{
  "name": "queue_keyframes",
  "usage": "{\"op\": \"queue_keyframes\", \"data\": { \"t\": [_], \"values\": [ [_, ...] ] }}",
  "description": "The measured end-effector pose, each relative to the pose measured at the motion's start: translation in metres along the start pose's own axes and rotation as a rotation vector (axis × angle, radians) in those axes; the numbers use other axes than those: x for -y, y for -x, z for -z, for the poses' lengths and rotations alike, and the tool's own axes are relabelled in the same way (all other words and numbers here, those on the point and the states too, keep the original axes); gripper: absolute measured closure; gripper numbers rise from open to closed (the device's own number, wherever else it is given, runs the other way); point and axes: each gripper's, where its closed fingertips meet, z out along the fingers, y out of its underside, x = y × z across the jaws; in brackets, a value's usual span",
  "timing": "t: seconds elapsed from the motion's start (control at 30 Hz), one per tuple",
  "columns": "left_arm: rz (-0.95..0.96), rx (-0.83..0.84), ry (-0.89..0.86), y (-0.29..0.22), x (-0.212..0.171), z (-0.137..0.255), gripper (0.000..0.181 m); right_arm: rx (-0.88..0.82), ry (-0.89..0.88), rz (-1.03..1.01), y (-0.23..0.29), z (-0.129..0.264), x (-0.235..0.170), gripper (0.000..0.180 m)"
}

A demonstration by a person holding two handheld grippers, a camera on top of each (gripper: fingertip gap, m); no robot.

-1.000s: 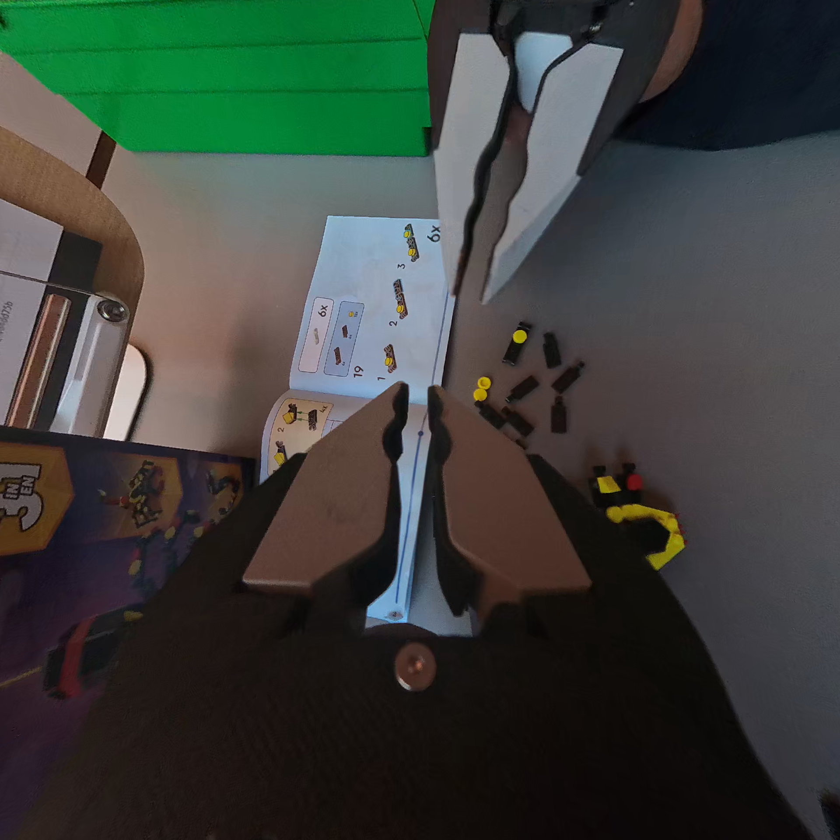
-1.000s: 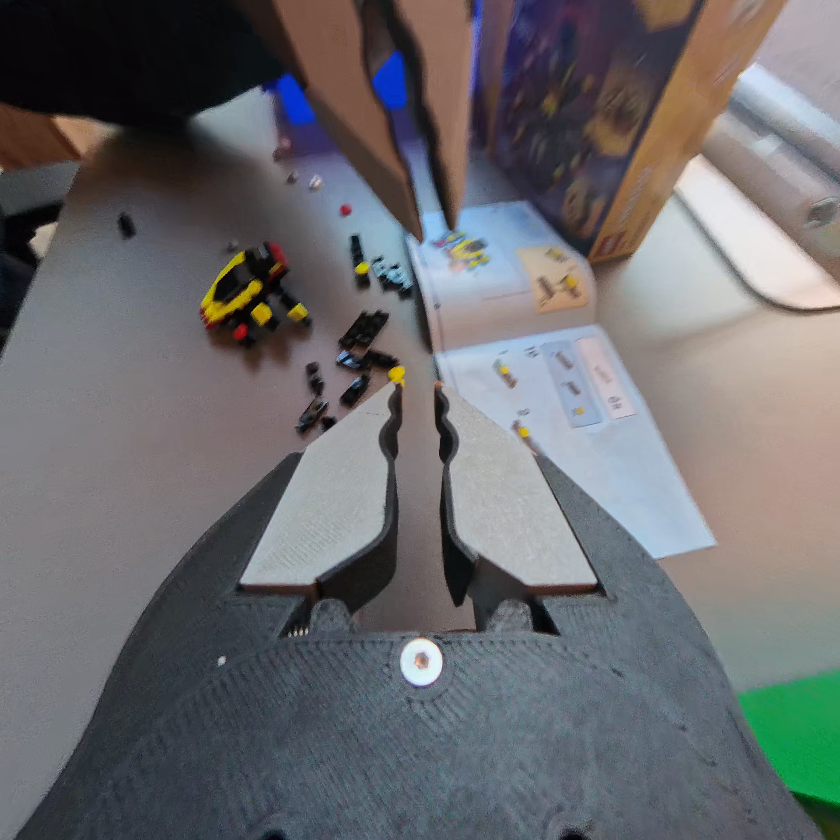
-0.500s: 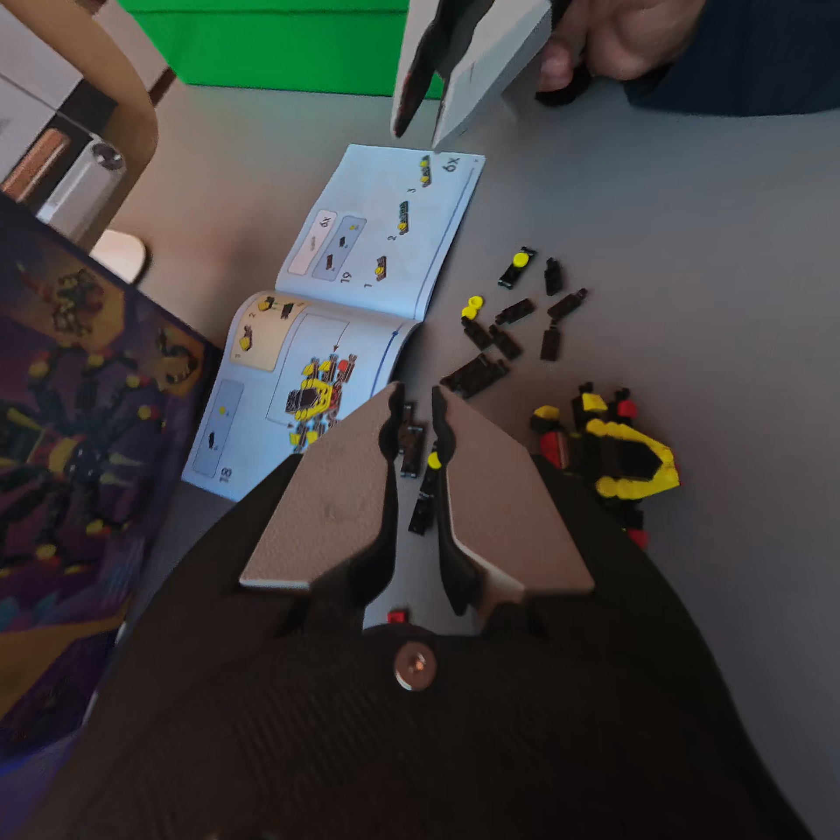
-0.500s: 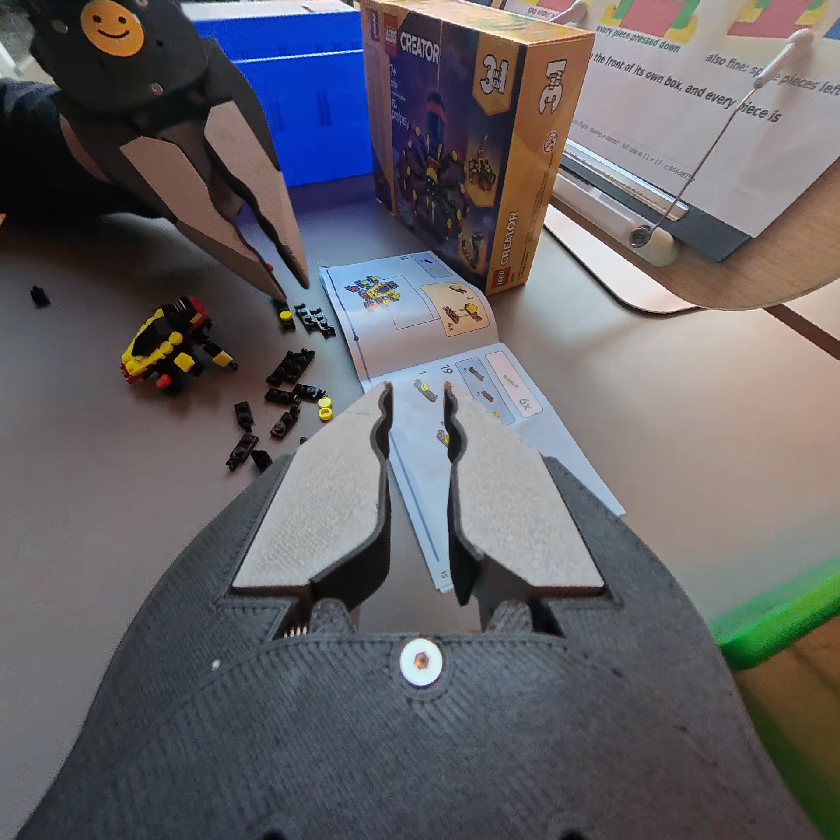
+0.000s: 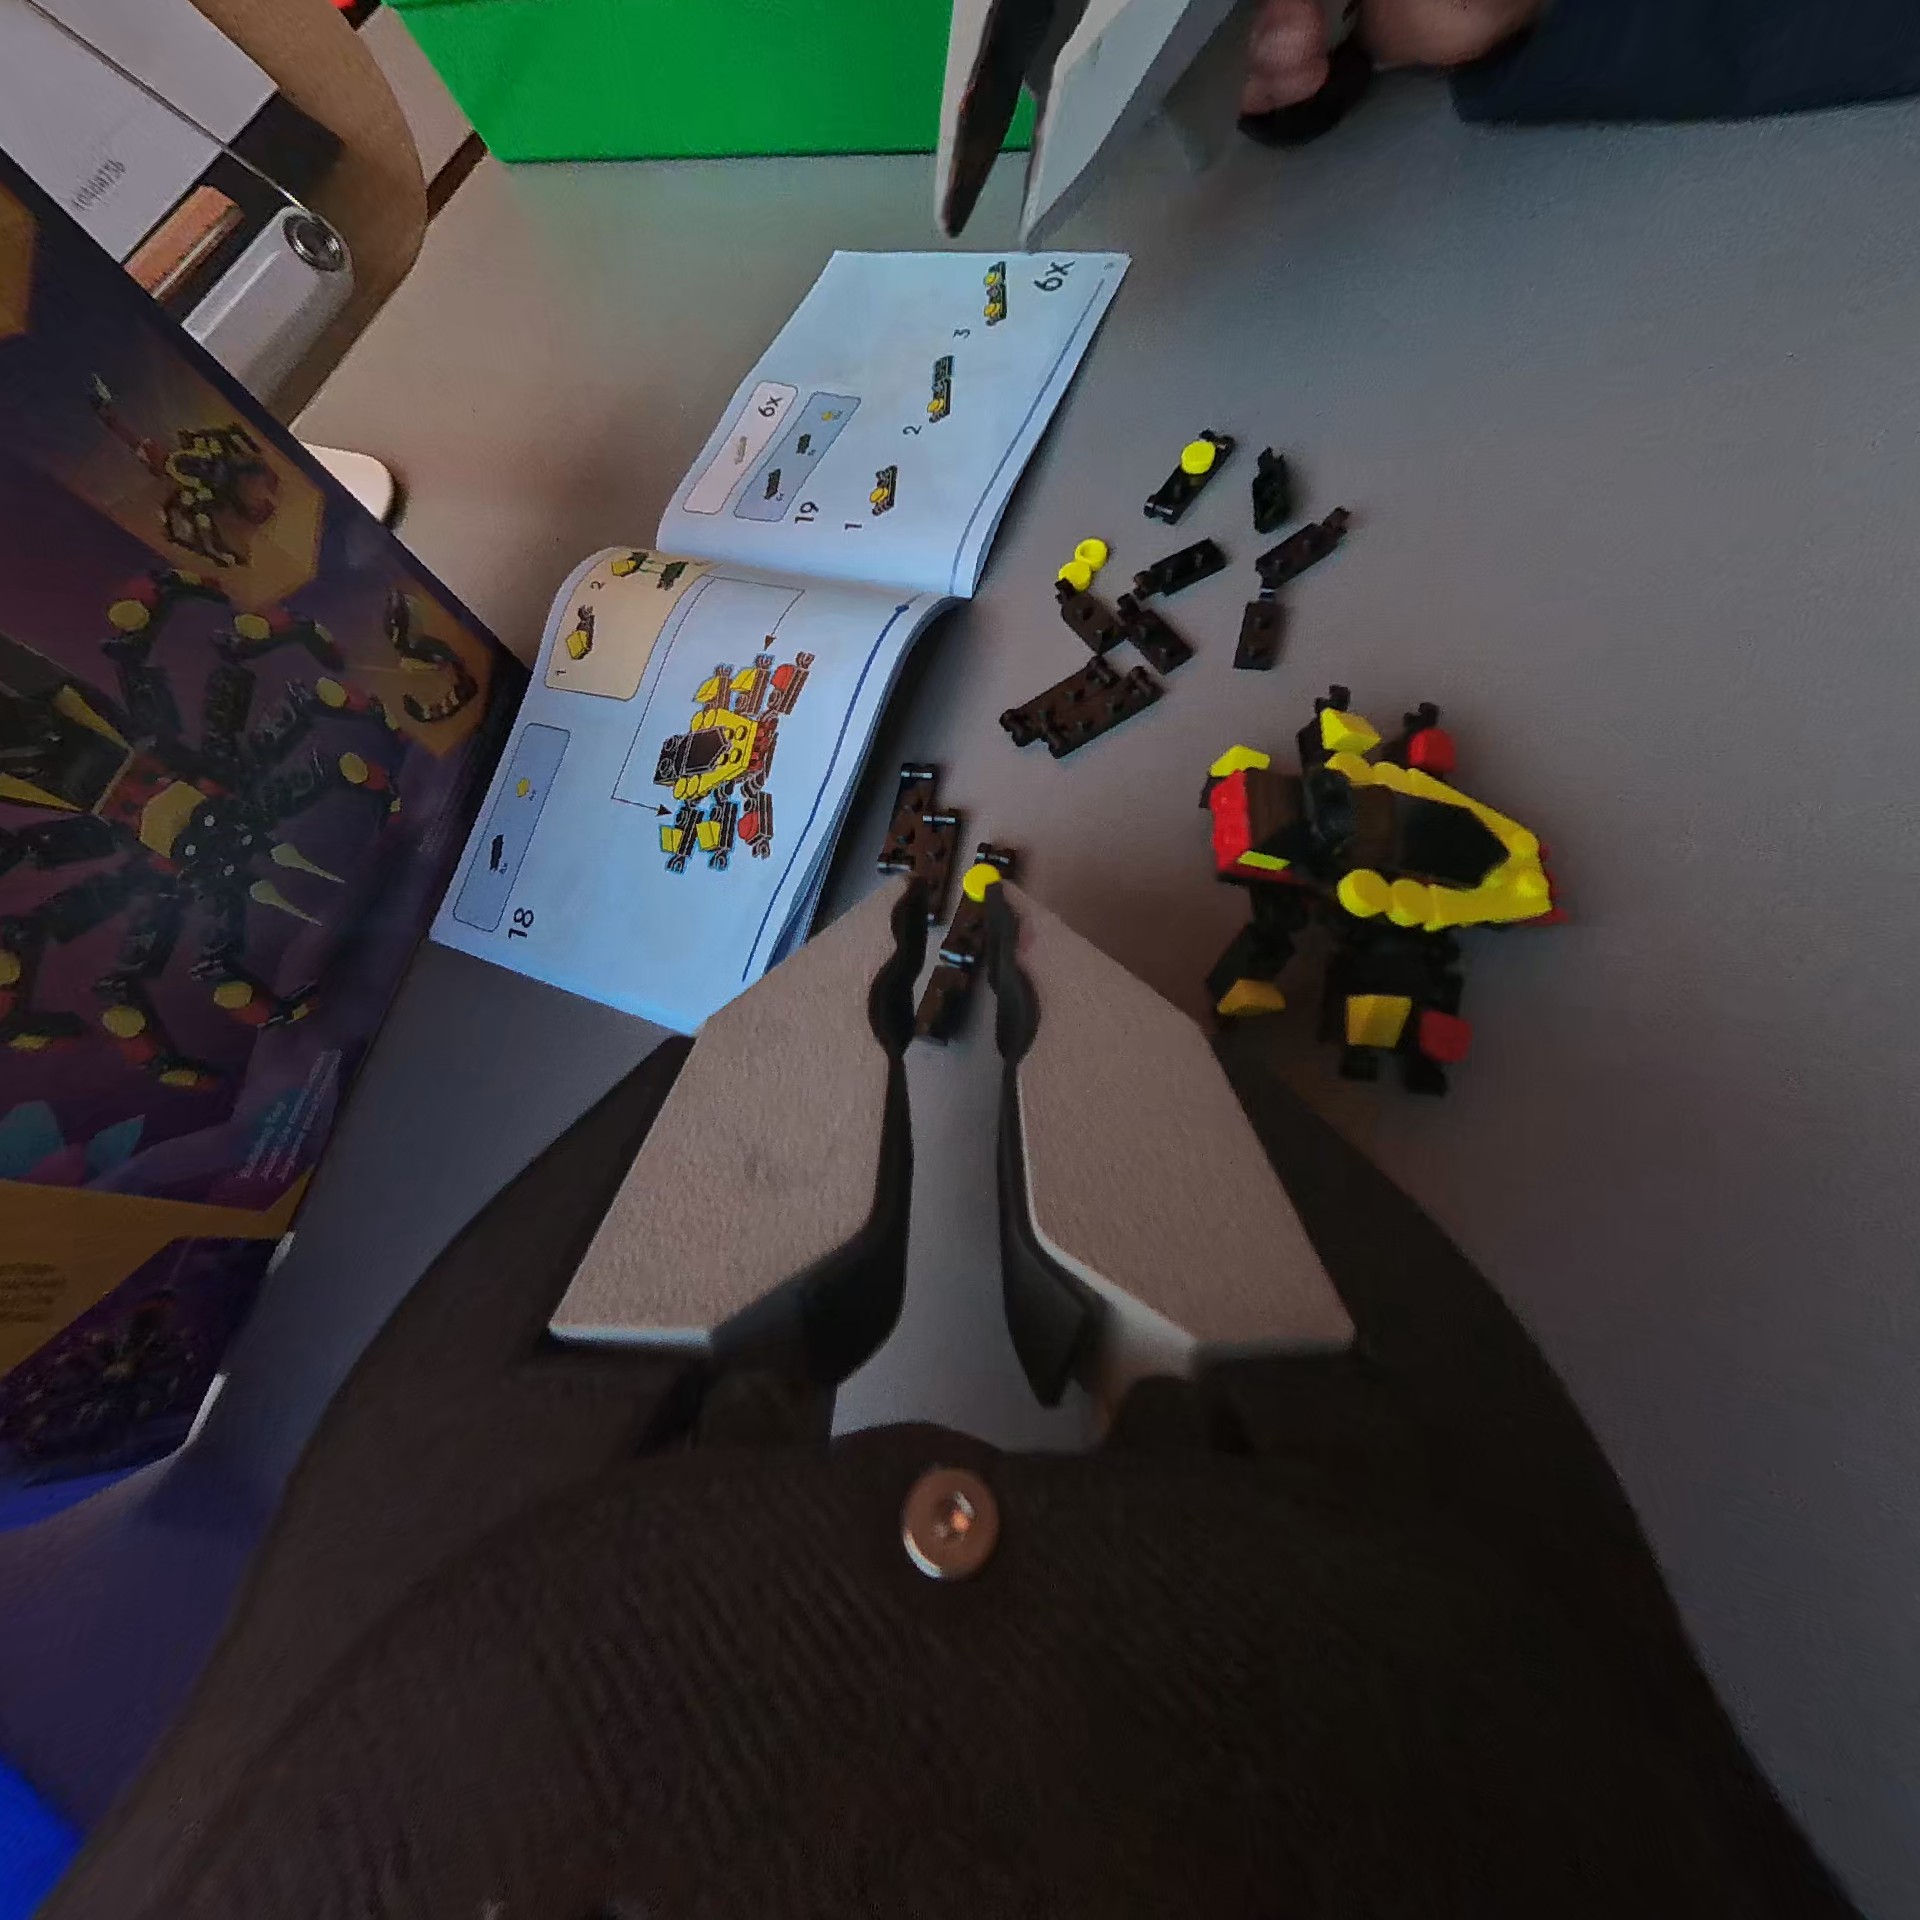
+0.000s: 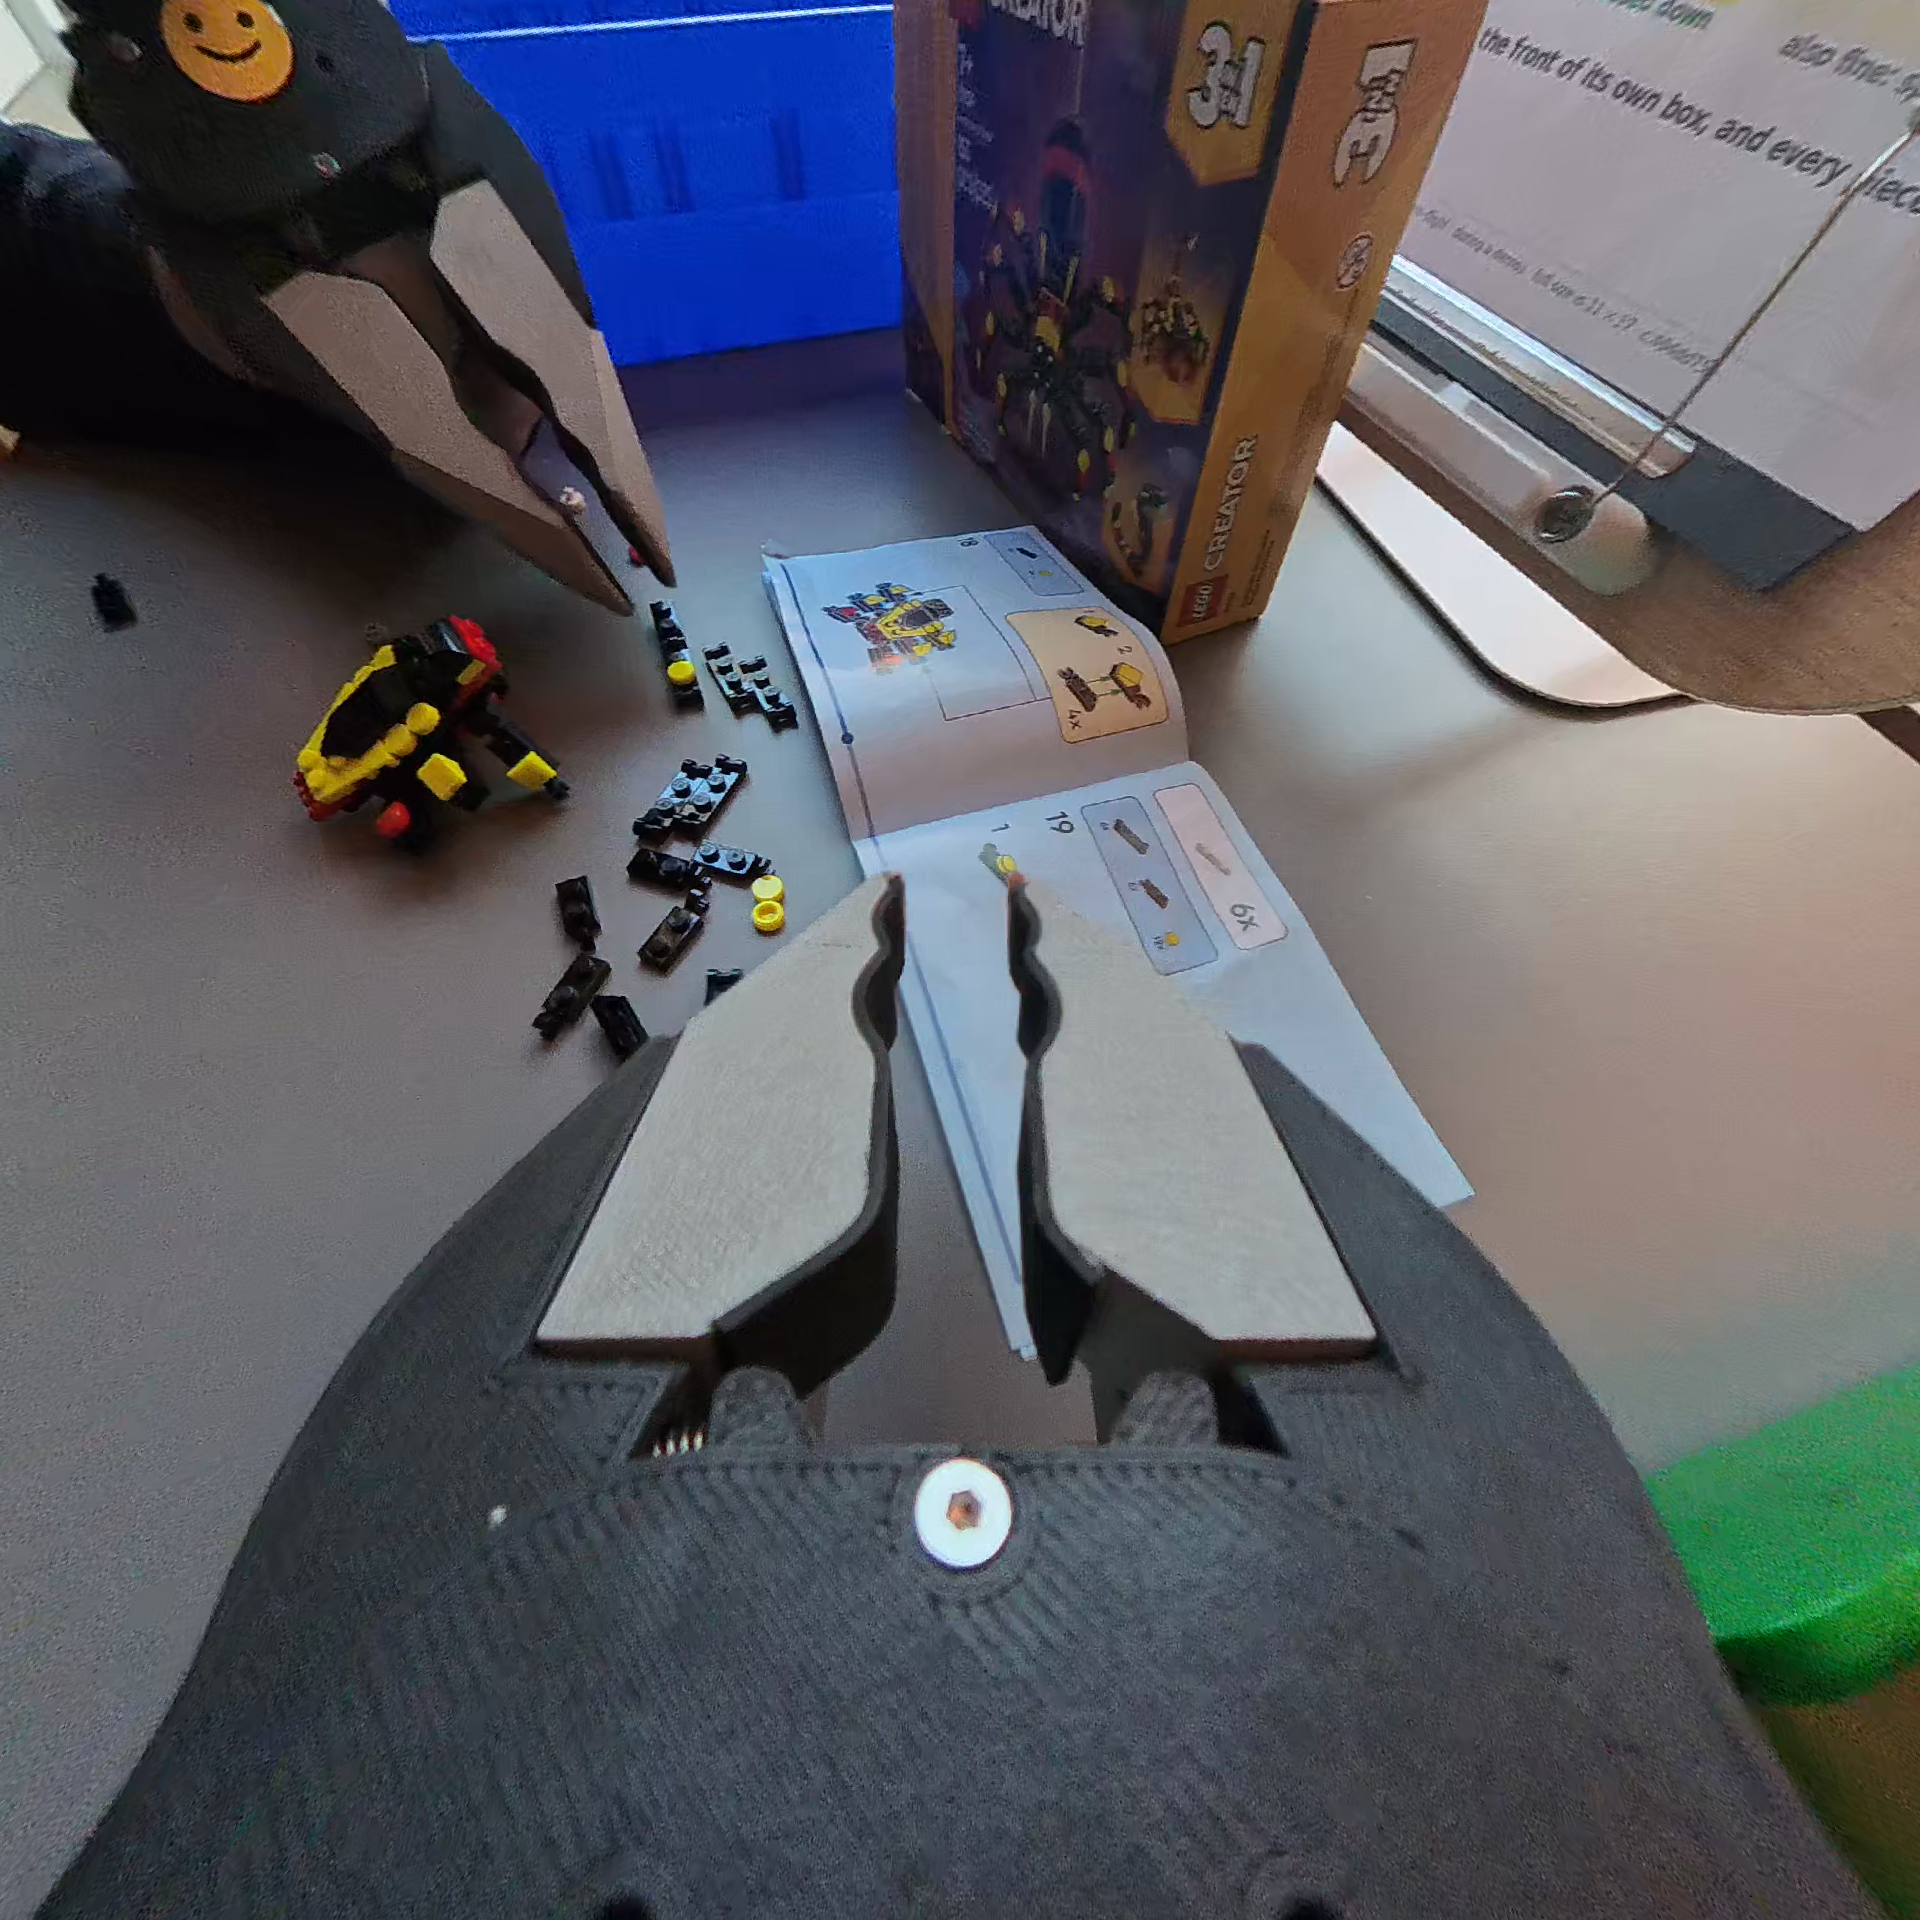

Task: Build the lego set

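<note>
Left wrist view, left to right: purple and orange cardboard set box [image 5: 208, 790] stands at the left edge on the grey table [image 5: 1662, 416]. Beside it lies the open pale-blue paper instruction booklet [image 5: 831, 540]. Just right of the booklet, loose small black plastic plates [image 5: 1091, 701] and two yellow round studs [image 5: 1084, 559] are scattered. The left gripper [image 5: 951, 899] is low over the table, fingers slightly apart, straddling a black plate with a yellow stud [image 5: 961, 945]; cannot tell if it is actually pinched. Further right sits the part-built yellow, black and red brick model [image 5: 1382, 873], apart from the loose pieces.

Right wrist view: the right gripper [image 6: 954, 896] hovers above the booklet's near page, fingers parted by a narrow gap, nothing between them. A blue plastic bin [image 6: 727, 177] stands behind, a green one [image 6: 1808, 1538] at lower right.
</note>
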Motion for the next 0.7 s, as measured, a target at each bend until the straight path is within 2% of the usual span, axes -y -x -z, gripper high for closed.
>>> {"op": "queue_keyframes", "data": {
  "t": [0.13,0.23,0.4,0.7],
  "values": [
    [-0.024,0.027,0.017,0.004,-0.006,0.001,0.173,0.194,0.070,0.021,0.038,0.003,-0.006,0.169],
    [-0.011,0.028,0.007,0.006,-0.005,0.002,0.173,0.308,0.189,0.078,0.069,0.002,-0.021,0.173],
    [-0.016,0.046,0.008,0.009,-0.005,0.002,0.173,0.281,0.337,0.216,0.081,-0.009,-0.043,0.177],
    [0.015,0.054,0.003,0.015,-0.006,0.004,0.172,0.242,0.302,0.213,0.075,-0.007,-0.034,0.173]
  ]
}}
